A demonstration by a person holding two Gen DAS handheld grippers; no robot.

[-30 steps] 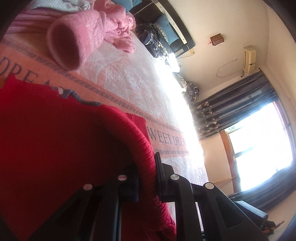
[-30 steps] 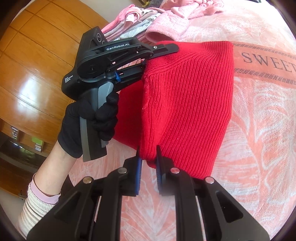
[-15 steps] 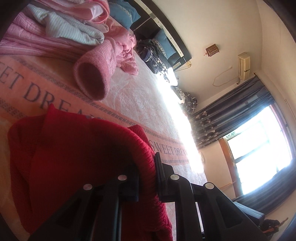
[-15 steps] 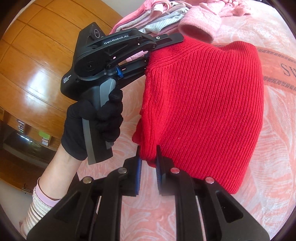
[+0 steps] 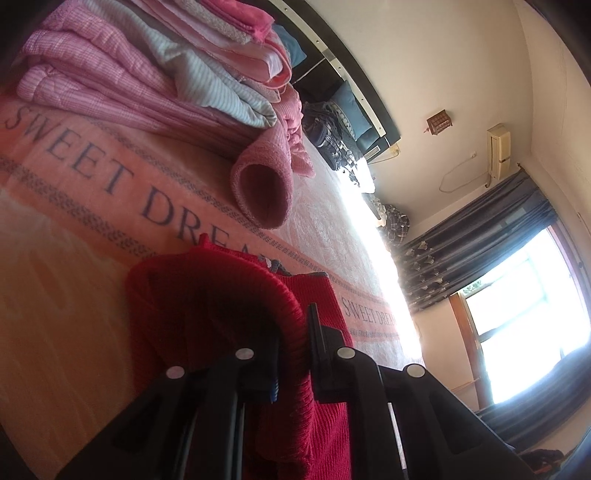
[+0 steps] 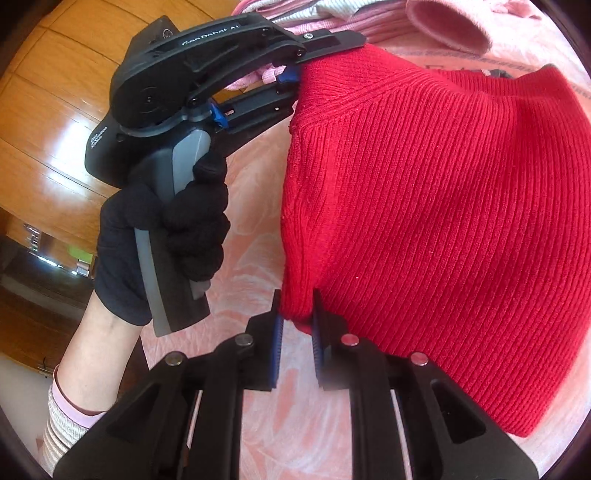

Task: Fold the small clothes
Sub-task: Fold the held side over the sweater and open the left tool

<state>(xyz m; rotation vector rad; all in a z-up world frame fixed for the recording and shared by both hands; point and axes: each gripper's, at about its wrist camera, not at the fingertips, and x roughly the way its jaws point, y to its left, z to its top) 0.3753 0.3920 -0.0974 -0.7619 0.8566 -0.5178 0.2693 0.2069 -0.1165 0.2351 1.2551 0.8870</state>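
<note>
**A:** Sweater first: where is the red knit sweater in the left wrist view?

**B:** Right at the camera, lifted off the pink bedspread printed with "SWEET DREAM". The left gripper has both fingers clamped on a thick ribbed edge, and the knit hangs down past them.

**A:** Anything behind it?

**B:** A stack of folded pink and striped clothes sits toward the bedspread's far edge, with a pink knit sleeve lying open-ended beside it. Curtains and a bright window lie beyond the bed.

**A:** And the right wrist view?

**B:** The sweater is stretched between both tools above the bedspread. The right gripper pinches its lower corner between blue pads. The left gripper, held by a black-gloved hand, bites the upper corner near the sleeve. A wooden floor shows past the bed's edge.
</note>
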